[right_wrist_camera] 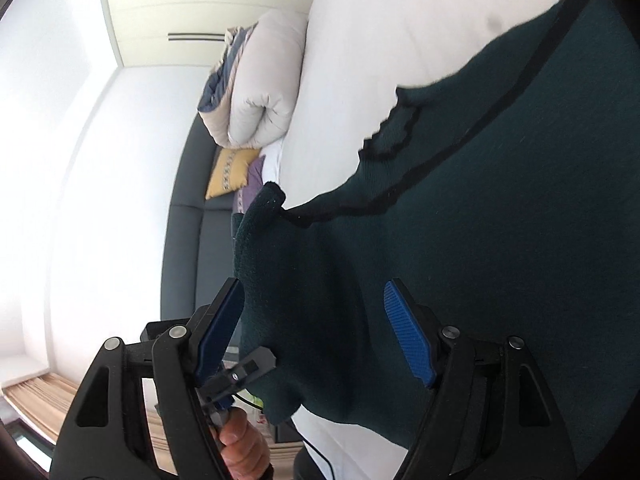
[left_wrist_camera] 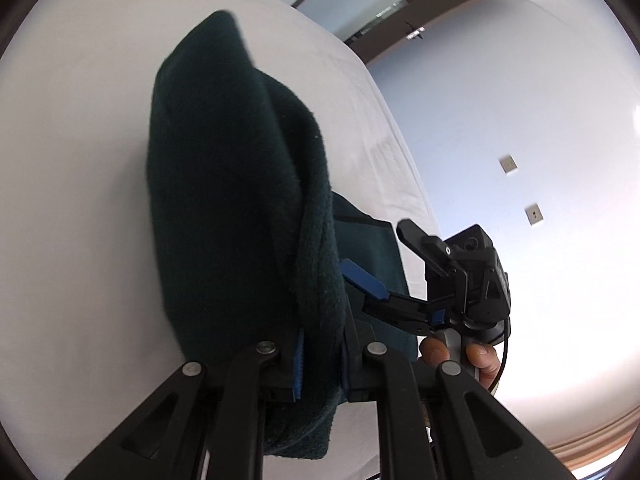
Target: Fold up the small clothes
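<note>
Here, the left gripper (left_wrist_camera: 320, 360) is clamped on a thick fold of a dark green fleece garment (left_wrist_camera: 232, 184), its two black fingers pressed close together with the fabric bunched between their blue pads (left_wrist_camera: 298, 364). From that pinch the garment rises ahead of the tool as a tall rounded hump, its blurred top edge standing over a white bed sheet (left_wrist_camera: 72, 160) that fills the space to the left of the fingers. Just to the right of the left gripper, the right gripper (left_wrist_camera: 384, 272) appears from the side, with one blue-padded finger lying against the flatter part of the garment and the other finger raised well apart from it; a hand (left_wrist_camera: 460, 354) grips its handle below. In the right wrist view, the right gripper (right_wrist_camera: 316, 332) is spread wide, its blue pads (right_wrist_camera: 408, 332) far apart, and it is clamped on nothing. The green cloth (right_wrist_camera: 460, 260) lies between and beyond its fingers, covering most of the area ahead and to the right; whether either pad touches the fabric cannot be told from this view. A black seam line runs across the garment ahead of the fingers. Close beside the left finger of this tool sits the tip of the left gripper (right_wrist_camera: 248, 368), with a hand (right_wrist_camera: 240, 444) under it. Farther ahead and to the left lie a folded pale duvet (right_wrist_camera: 264, 88) and a yellow cushion (right_wrist_camera: 230, 172).
</note>
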Action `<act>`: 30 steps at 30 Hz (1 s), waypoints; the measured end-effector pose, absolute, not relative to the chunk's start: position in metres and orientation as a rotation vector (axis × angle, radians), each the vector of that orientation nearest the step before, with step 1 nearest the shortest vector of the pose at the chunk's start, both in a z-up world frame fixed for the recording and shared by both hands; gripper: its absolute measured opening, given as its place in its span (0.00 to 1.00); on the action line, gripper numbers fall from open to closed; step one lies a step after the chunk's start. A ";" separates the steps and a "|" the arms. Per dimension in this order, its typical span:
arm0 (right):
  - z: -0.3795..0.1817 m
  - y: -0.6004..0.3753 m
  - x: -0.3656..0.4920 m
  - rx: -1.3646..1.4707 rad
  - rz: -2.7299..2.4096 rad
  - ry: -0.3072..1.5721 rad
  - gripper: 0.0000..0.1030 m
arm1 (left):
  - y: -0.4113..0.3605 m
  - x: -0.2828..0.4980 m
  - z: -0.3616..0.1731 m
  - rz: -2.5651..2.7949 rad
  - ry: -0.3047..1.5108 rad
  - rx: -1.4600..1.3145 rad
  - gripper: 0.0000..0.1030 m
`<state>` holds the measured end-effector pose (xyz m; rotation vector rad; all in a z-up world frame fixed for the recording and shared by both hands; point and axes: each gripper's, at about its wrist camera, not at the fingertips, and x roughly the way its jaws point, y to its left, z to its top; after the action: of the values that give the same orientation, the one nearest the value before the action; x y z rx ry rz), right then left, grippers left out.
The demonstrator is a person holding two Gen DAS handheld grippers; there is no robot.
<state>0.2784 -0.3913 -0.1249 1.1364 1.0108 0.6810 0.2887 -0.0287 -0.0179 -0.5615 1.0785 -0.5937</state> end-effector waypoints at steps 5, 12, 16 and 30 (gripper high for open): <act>-0.129 -0.446 0.281 1.144 0.582 1.039 0.70 | -0.130 0.290 -0.040 -0.713 1.125 -0.468 0.15; -0.147 -0.477 0.277 1.164 0.563 1.075 0.69 | -0.123 0.259 -0.031 -0.778 1.046 -0.458 0.67; -0.136 -0.462 0.280 1.025 0.539 1.121 0.69 | -0.081 0.256 -0.027 -0.720 1.004 -0.470 0.67; -0.081 -0.437 0.258 0.553 0.303 1.129 0.12 | -0.084 0.261 -0.049 -0.695 1.023 -0.444 0.67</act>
<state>0.2584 -0.4373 -0.0815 0.5528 1.1287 0.3027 0.2612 -0.0839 -0.0490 -0.4438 1.0227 -0.6948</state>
